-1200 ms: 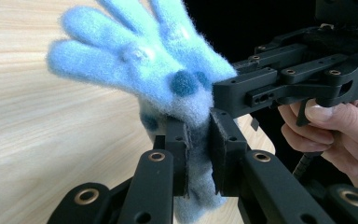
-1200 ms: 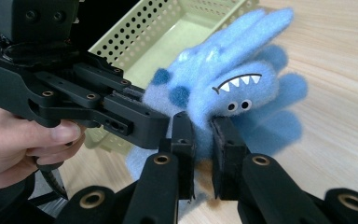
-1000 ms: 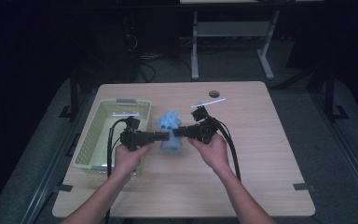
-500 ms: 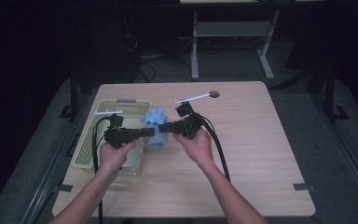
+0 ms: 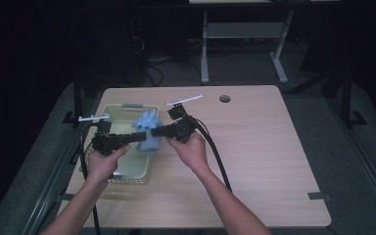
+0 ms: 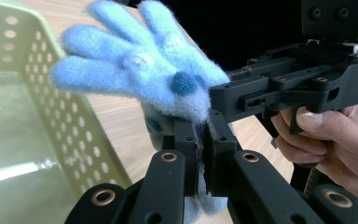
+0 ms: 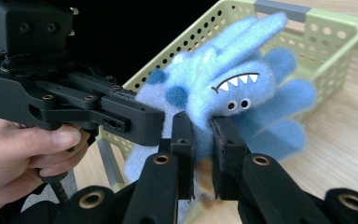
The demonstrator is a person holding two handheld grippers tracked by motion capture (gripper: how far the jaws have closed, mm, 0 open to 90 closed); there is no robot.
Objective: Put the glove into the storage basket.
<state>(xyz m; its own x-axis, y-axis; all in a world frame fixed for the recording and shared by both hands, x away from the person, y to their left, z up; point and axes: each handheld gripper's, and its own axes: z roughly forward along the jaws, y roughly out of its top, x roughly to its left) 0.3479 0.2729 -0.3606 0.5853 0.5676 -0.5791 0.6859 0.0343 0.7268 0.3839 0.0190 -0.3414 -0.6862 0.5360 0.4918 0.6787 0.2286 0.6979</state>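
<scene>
A fuzzy blue glove (image 5: 147, 131) with a monster face hangs in the air over the right rim of a pale green perforated basket (image 5: 131, 179). Both grippers hold it from opposite sides. In the left gripper view, my left gripper (image 6: 203, 128) is shut on the glove (image 6: 140, 70) near its cuff, fingers of the glove fanning up. In the right gripper view, my right gripper (image 7: 203, 122) is shut on the glove (image 7: 233, 88) below its toothy face. From above, the left gripper (image 5: 136, 137) and right gripper (image 5: 159, 131) meet tip to tip.
The basket (image 6: 23, 116) stands at the left side of the wooden table (image 5: 264, 156), and its inside looks bare. A round cable hole (image 5: 224, 98) sits near the table's far edge. Black cables trail from both grippers toward the front.
Both grippers have carried the glove leftwards, from the table's middle to over the basket's right rim. Their grip on it has not changed.
</scene>
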